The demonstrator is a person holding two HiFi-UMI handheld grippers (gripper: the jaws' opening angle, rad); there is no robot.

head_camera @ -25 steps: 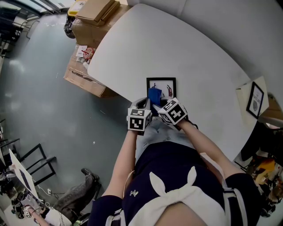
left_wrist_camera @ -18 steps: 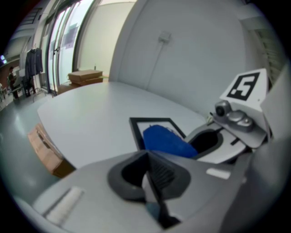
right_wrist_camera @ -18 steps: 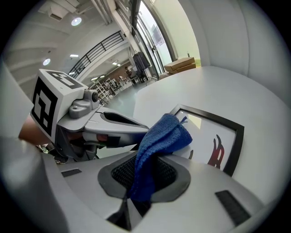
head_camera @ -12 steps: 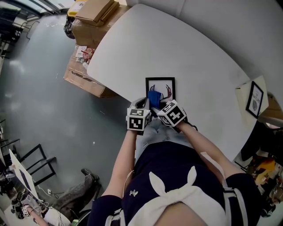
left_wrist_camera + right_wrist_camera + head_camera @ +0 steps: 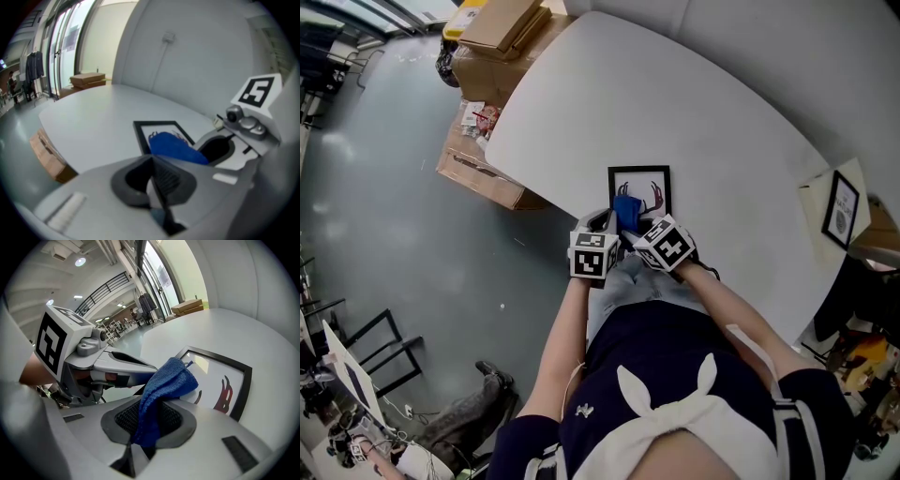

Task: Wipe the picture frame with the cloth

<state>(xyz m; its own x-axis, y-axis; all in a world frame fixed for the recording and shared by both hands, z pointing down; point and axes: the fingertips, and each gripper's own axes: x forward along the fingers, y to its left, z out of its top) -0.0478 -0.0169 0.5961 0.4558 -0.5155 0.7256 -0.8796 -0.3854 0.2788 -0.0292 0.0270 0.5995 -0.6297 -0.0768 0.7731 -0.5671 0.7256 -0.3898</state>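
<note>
The black picture frame [image 5: 639,190] lies flat near the white table's [image 5: 675,103] front edge; its white picture bears red and dark marks. My right gripper [image 5: 635,223] is shut on a blue cloth [image 5: 626,210], which rests on the frame's near left part. In the right gripper view the cloth [image 5: 164,385] hangs folded out of the jaws over the frame [image 5: 240,389]. My left gripper [image 5: 606,223] sits close beside it at the frame's near left corner. Its jaws [image 5: 152,161] are shut with nothing seen between them. Beyond them lie the frame [image 5: 140,136] and the cloth [image 5: 176,146].
Cardboard boxes [image 5: 502,33] are stacked past the table's far left end, and another box [image 5: 478,167] stands on the grey floor beside the table. A second small framed picture [image 5: 842,210] leans at the table's right end. The person's body is close to the front edge.
The right gripper and the cloth have crept slightly left and nearer on the frame. The left gripper has hardly moved.
</note>
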